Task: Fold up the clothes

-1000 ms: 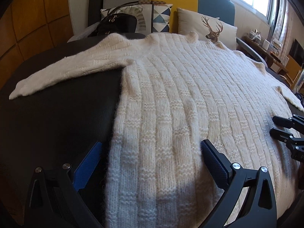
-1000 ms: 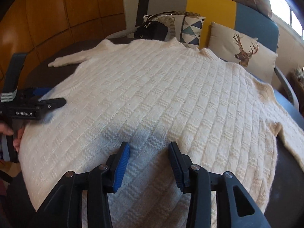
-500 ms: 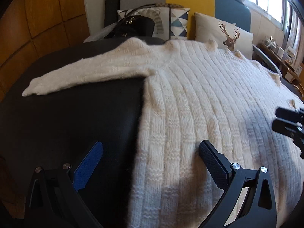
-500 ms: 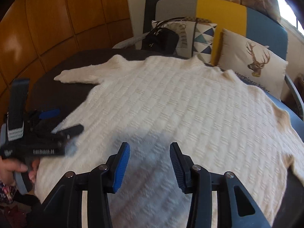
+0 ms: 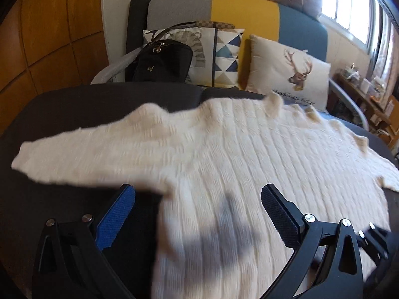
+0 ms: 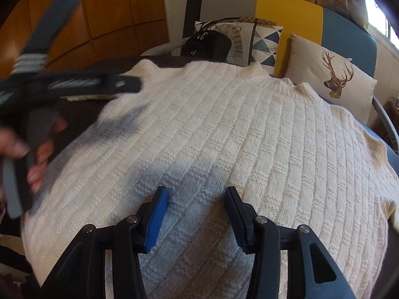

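One cream, chunky rib-knit sweater (image 6: 237, 134) lies spread flat, front or back up we cannot tell, across a dark grey upholstered seat (image 5: 82, 104), which looks to us like a sofa or daybed. Its left sleeve (image 5: 82, 157) stretches out sideways over the dark cushion, and its collar points toward the backrest. No fold has been made yet, so we judge the task to be at its very start.

Our left gripper (image 5: 197, 209) hovers above the armpit region where the sleeve meets the body, its jaws spread wide with nothing between them. Our right gripper (image 6: 197, 209) hangs over the lower middle of the sweater; its jaws are opening from a moderate gap, and only knit lies below them, not pinched. A person's hand (image 6: 37, 149) carries the left tool at the edge of the right view.

Behind the sweater sit a black handbag (image 5: 162, 59), a geometric-patterned cushion (image 5: 224, 57) and a pale cushion printed with a stag's head (image 5: 289, 72).

What worries us: the left view is blurred, so a hasty grab could catch only the top layer of the knit, and the sleeve would then fold crooked. The loose knit could also stretch or snag on the ridged pads. If one hand lifts well ahead of the other, the whole sweater may drag across the cushion.
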`<state>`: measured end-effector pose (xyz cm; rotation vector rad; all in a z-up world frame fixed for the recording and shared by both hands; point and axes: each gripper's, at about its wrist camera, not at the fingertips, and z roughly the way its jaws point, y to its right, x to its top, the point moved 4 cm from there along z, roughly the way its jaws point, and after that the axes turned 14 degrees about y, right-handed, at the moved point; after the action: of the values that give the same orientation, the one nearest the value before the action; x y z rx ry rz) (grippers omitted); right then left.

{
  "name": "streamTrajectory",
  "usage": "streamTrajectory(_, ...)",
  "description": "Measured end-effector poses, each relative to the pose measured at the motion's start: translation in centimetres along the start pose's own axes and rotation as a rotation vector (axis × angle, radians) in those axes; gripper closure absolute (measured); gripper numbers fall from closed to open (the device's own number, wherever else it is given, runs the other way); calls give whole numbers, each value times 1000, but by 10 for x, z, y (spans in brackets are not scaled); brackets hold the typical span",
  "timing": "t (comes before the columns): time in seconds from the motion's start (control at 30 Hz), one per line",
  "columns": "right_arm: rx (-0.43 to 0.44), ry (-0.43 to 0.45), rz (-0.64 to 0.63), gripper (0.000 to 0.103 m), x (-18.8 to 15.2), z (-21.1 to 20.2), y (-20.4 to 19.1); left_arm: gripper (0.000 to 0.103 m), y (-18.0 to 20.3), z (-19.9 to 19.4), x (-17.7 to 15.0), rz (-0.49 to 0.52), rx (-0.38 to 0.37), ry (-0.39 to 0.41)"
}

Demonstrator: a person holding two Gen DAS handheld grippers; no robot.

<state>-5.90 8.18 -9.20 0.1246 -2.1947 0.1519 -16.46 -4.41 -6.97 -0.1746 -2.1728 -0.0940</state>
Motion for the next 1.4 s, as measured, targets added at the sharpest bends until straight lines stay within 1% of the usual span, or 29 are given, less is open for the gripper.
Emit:
streamTrajectory(0.03, 5, 1, 7, 54, 0, 0, 1, 0, 1, 12, 1, 4, 16, -23)
streamTrajectory(0.07, 13, 2, 17, 54, 0, 0, 3, 0, 1, 22, 0, -4, 12, -48)
streamTrajectory(0.17, 31, 5, 42, 54, 0, 0, 7, 0, -5, 42, -9, -27, 50, -108)
streamTrajectory(0.3, 29, 6, 38, 54, 0, 0, 7, 0, -4, 44, -11, 2, 58, -97)
streamTrajectory(0.47, 28, 4, 33, 54, 1, 0, 6, 0, -6, 38, -5, -5, 42, -81)
streamTrajectory(0.57, 30, 4, 36, 54, 1, 0, 5, 0, -35, 23, 10, -12, 102, -4)
streamTrajectory(0.63, 30, 5, 37, 54, 1, -1, 5, 0, -66, 24, 15, -55, 154, 9)
streamTrajectory(0.7, 29, 5, 37, 54, 1, 0, 6, 0, -109, 30, 17, -127, 231, -1)
streamTrajectory(0.8, 29, 6, 37, 54, 2, -1, 6, 0, -169, 40, 12, -224, 341, -46)
streamTrajectory(0.87, 30, 6, 37, 54, 1, -1, 6, 0, -201, 43, 8, -273, 398, -67)
streamTrajectory(0.93, 30, 6, 38, 54, 1, -1, 7, 0, -225, 47, 2, -300, 434, -94)
streamTrajectory(1.07, 38, 5, 38, 53, 1, -1, 7, 0, -249, 60, -11, -271, 448, -132)
streamTrajectory(1.13, 38, 5, 38, 53, 1, -1, 8, 0, -261, 55, -18, -327, 453, -145)
streamTrajectory(1.2, 39, 5, 39, 53, 1, -1, 8, 0, -263, 50, -22, -374, 479, -172)
streamTrajectory(1.33, 39, 5, 38, 53, 1, -1, 9, 0, -256, 39, -19, -393, 556, -203)
streamTrajectory(1.37, 39, 5, 39, 53, 1, 0, 9, 0, -253, 35, -15, -385, 585, -190)
streamTrajectory(1.4, 40, 5, 39, 53, 1, 0, 9, 0, -244, 30, -9, -373, 599, -149)
